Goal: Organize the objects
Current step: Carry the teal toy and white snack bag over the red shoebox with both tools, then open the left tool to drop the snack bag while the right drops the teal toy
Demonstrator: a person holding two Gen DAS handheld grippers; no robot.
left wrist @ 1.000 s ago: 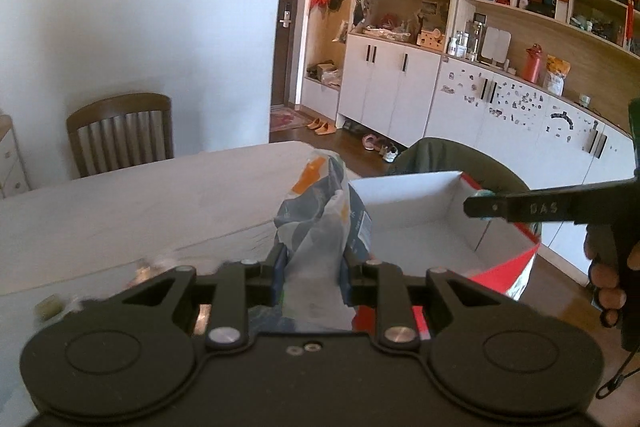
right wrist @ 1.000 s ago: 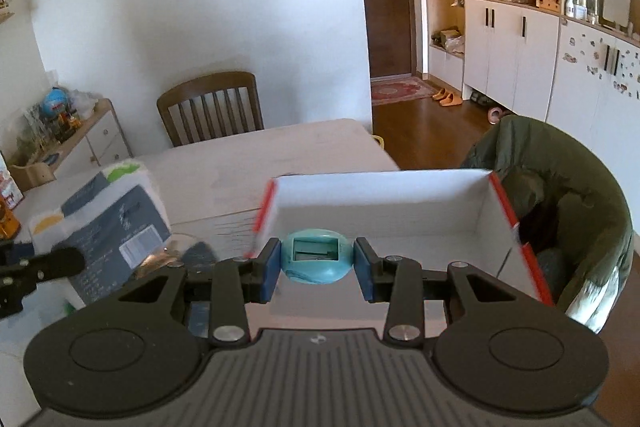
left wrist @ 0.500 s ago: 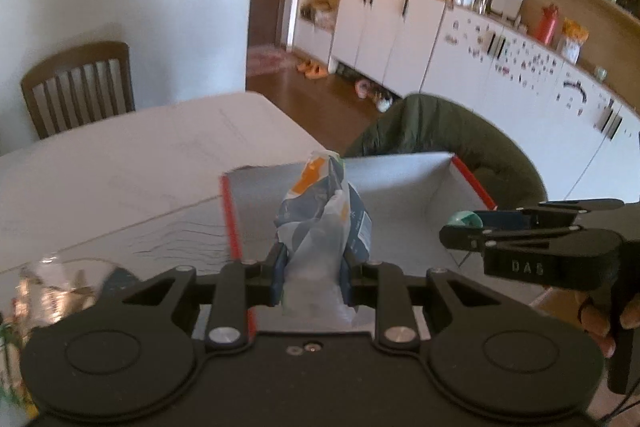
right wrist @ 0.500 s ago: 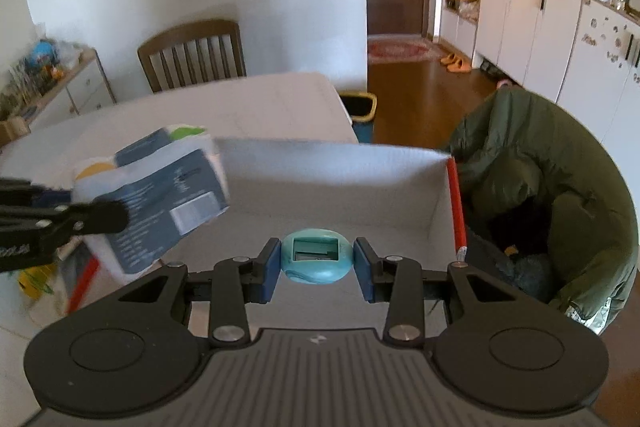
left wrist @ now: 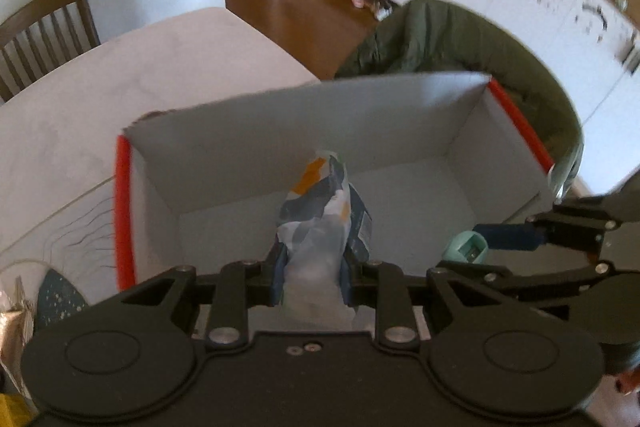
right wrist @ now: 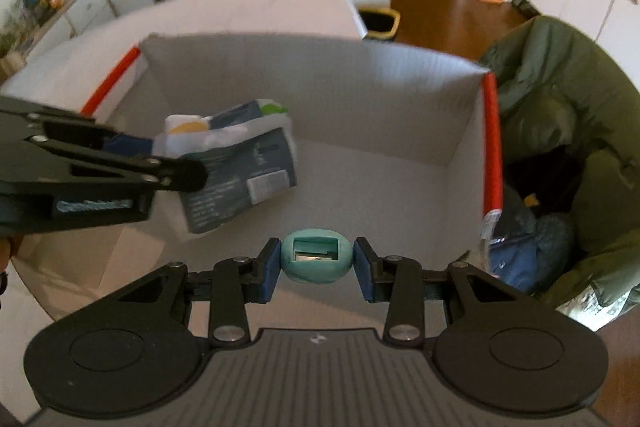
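Packet [left wrist: 320,219] and apparently sharpener [right wrist: 316,259] gripped over box [right wrist: 320,95].

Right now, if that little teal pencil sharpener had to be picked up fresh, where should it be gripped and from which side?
Grip the teal sharpener across its two rounded ends, as the right gripper does now, coming from behind with the blade slot facing up. The oval body narrows there, so flat pads likely seat well.
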